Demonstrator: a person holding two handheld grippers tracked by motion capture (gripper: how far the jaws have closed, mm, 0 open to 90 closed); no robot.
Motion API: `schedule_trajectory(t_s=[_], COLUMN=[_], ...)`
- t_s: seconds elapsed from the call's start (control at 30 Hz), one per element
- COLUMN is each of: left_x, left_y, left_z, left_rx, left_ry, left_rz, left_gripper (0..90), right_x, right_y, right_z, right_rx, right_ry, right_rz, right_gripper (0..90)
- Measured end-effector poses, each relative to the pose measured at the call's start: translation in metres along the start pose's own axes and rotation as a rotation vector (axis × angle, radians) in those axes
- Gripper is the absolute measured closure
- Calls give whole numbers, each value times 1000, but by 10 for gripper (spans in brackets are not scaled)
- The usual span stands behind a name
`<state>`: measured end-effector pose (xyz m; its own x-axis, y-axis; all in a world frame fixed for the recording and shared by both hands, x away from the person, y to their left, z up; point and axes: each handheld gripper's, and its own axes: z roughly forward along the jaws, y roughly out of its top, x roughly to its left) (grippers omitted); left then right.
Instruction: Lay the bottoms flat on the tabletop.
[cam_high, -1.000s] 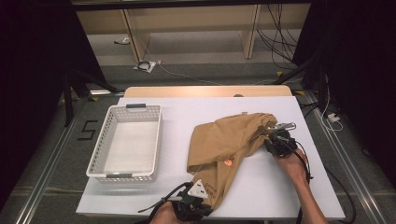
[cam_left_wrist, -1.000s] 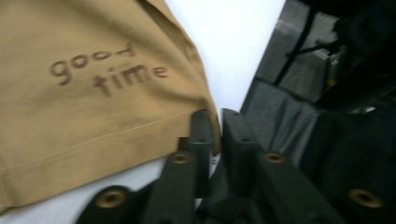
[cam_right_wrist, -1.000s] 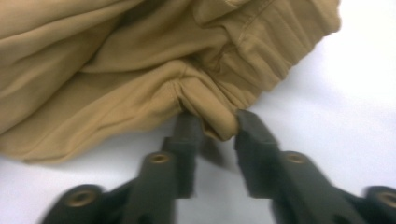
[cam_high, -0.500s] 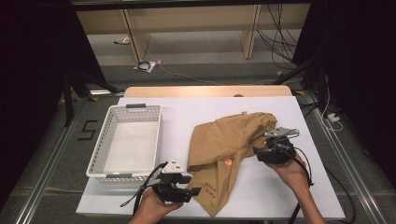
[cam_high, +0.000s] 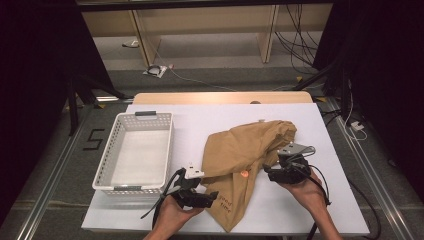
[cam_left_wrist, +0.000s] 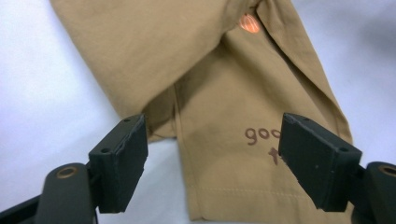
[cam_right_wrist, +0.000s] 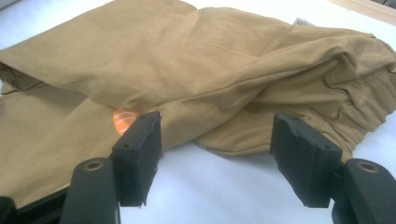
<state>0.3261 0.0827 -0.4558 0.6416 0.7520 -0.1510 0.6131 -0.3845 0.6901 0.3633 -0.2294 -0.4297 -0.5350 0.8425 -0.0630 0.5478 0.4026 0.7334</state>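
Observation:
A tan garment (cam_high: 245, 150) lies crumpled on the white table (cam_high: 200, 120), with a small orange print (cam_high: 244, 174) and brown lettering near its front hem. My left gripper (cam_high: 214, 196) sits at the hem's left side, pointing right. Its jaws have just been opening and stand open in the left gripper view (cam_left_wrist: 215, 140), with the garment (cam_left_wrist: 224, 70) lying flat beyond them. My right gripper (cam_high: 267, 172) is at the cloth's right edge. Its jaws have also just been opening and stand open (cam_right_wrist: 217, 135) in front of the folded garment (cam_right_wrist: 210, 56), pressing on nothing.
A white slotted basket (cam_high: 130, 188) stands empty on the table's left half, just left of my left hand. Bare table lies behind the garment and to its right. Beyond the table's far edge are cables and shelf legs on the floor.
Both grippers have let go of the garment and opened. The left one has drawn back to the left off the hem, and the right one has pulled toward the person.

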Motion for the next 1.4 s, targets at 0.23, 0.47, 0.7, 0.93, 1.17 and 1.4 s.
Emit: schedule_trajectory(t_s=[0.23,0.47,0.7,0.93,1.17,1.4], left_x=[7,15,19,23,24,25], left_y=[4,8,14,15,16,16], left_z=[7,20,30,39,45,47], left_rx=[-16,-2,-1,18,31,14], left_ry=[18,59,99,128,144,150], left_rz=[-19,-38,-45,-50,-50,-32], left_gripper=[237,262,285,315,351,493], right_x=[4,14,17,18,19,18], right_y=[-4,-9,-15,-19,-18,-19], right_z=[-8,-15,-21,-22,-23,-22], right_rx=[-34,-44,-55,-51,-56,-55], right_ry=[30,40,51,61,62,62], right_rz=[21,5,9,14,11,11], right_gripper=[345,340,338,338,338,338])
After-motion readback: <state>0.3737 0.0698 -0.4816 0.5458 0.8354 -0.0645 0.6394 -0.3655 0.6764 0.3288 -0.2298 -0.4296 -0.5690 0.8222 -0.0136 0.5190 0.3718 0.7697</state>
